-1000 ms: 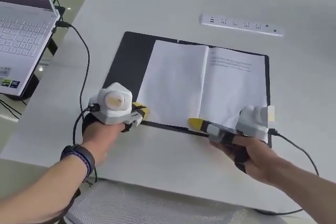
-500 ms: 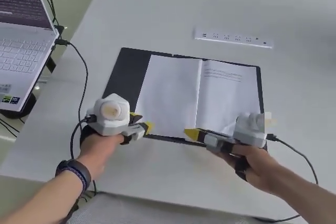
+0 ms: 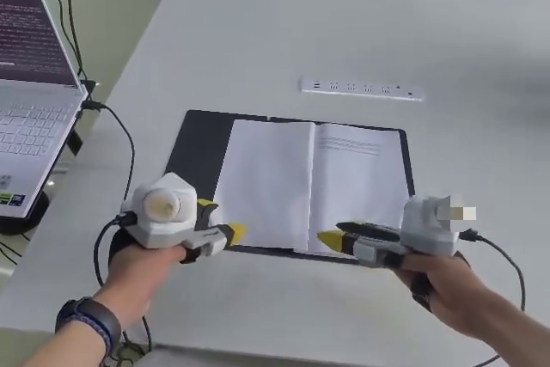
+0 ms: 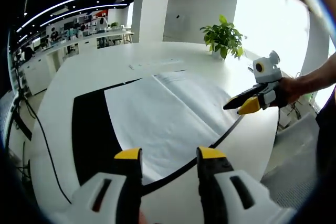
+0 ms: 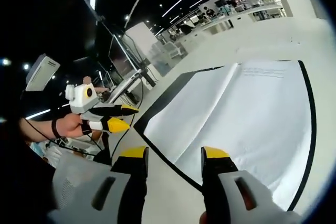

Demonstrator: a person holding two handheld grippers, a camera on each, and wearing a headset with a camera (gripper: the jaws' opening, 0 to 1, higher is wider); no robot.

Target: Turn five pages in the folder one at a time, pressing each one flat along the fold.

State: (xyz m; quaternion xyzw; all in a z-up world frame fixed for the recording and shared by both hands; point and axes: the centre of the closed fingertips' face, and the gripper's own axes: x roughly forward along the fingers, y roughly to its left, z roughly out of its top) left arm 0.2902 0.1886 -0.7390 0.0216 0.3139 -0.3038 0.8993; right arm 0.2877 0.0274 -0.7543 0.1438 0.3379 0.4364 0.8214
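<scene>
Folder: The folder [image 3: 196, 148] is laid open and flat on the white worktop [image 3: 258, 32], near the front edge. Two white pages are shown, with the fold [image 3: 311, 186] down the middle.

Right page: A few lines of print are seen at the top of the right page [image 3: 361, 178]. The left page [image 3: 262, 182] is blank.

Left gripper: The left gripper [image 3: 220, 219] is held low at the folder's bottom left edge. Its fingers [image 4: 128, 156] are spread apart and nothing is held between them. The folder's black edge is seen through the gap.

Right gripper: The right gripper [image 3: 341, 235] is held low at the bottom edge, close to the fold. Its fingers [image 5: 215, 155] are open too, and nothing is held. Whether the paper is touched cannot be told.

Step in hand: A page looks ready to be picked up. How many pages are already turned cannot be told.

How to do it well: Only the top sheet should be pinched, at its bottom corner, so that just one page is lifted. The left side should be held down softly so the folder is not slid. The page should be swung over slowly, let go, then pressed flat all along the fold.

What could go wrong: Two sheets may be grabbed at once. Thin paper may be creased if it is squeezed hard.

Other things: A power strip [image 3: 361, 88] and a laptop [image 3: 26, 126] are kept well apart from the folder.
</scene>
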